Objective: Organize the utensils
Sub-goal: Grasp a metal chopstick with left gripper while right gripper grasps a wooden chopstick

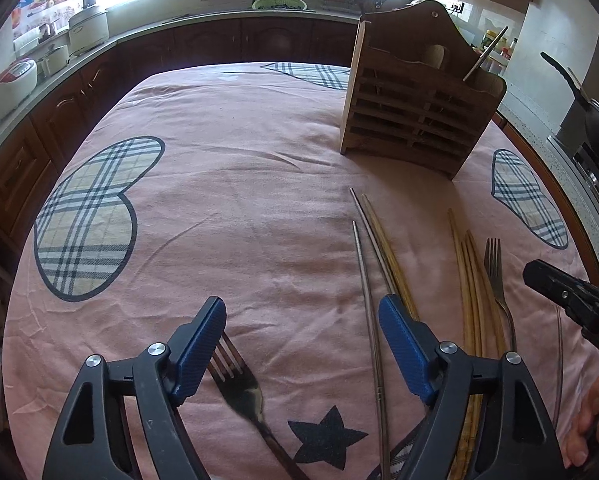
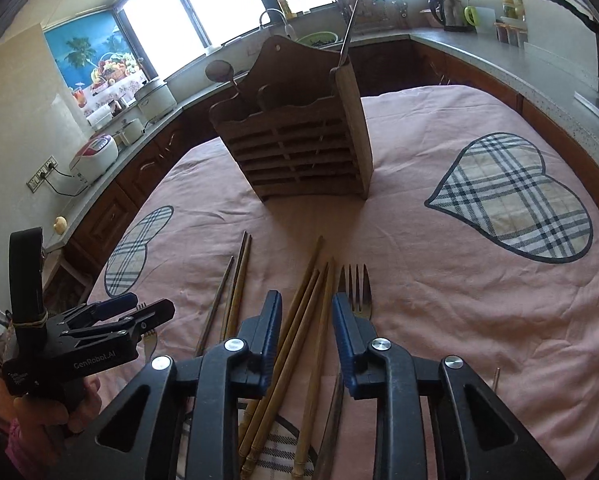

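My left gripper (image 1: pixel 303 320) is open just above the pink tablecloth. A metal fork (image 1: pixel 237 384) lies under its left finger, and two metal chopsticks (image 1: pixel 363 280) run along its right finger. In the right wrist view the left gripper (image 2: pixel 147 307) hovers over that fork (image 2: pixel 149 336). My right gripper (image 2: pixel 306 316) holds its jaws a narrow gap apart over a bundle of bamboo chopsticks (image 2: pixel 305 292), which lie flat on the cloth. I see no pad pressing on them. A second fork (image 2: pixel 355 284) lies under its right finger. The wooden utensil holder (image 2: pixel 299 144) stands behind.
The holder (image 1: pixel 415 112) has a spoon (image 2: pixel 219 70) and a thin utensil (image 2: pixel 349 28) standing in it. Dark cabinets and a counter (image 1: pixel 31 92) with rice cookers ring the table. A pan and stove (image 1: pixel 591 120) sit to the right. A hand (image 1: pixel 591 420) holds the right gripper (image 1: pixel 559 292).
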`<state>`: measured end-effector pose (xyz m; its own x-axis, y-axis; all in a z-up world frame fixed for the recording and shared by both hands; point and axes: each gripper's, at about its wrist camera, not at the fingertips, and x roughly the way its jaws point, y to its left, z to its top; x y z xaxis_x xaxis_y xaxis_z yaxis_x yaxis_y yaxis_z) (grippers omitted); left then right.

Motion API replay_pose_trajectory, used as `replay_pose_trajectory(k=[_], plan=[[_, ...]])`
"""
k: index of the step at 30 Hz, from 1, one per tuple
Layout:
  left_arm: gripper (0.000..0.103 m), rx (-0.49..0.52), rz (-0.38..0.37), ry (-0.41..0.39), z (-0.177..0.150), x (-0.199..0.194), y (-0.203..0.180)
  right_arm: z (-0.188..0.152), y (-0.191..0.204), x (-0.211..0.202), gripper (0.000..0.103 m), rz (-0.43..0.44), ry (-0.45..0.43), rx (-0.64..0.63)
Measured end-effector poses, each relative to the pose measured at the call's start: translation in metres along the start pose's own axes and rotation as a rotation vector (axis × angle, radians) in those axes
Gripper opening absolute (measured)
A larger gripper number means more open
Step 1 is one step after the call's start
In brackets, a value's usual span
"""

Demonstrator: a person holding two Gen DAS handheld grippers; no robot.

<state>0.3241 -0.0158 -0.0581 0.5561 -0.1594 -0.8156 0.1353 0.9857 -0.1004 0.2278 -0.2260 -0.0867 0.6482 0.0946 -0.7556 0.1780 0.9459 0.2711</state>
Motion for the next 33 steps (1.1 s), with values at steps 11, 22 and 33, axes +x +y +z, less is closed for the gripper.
replay_pose_trajectory(k=[11,22,33], plan=[[0.058,0.064,-0.016,0.069,0.013,0.046,-0.019,0.003,-0.01,0.048,0.009,-0.05,0.124,-0.019],[0.057,0.159,0.026,0.065,0.033,0.075,-0.04,0.022,-0.014,0.069,0.007,-0.054,0.159,-0.056],[0.034,0.2,0.003,0.072,0.04,0.081,-0.041,0.035,-0.013,0.077,0.007,-0.062,0.173,-0.088]])
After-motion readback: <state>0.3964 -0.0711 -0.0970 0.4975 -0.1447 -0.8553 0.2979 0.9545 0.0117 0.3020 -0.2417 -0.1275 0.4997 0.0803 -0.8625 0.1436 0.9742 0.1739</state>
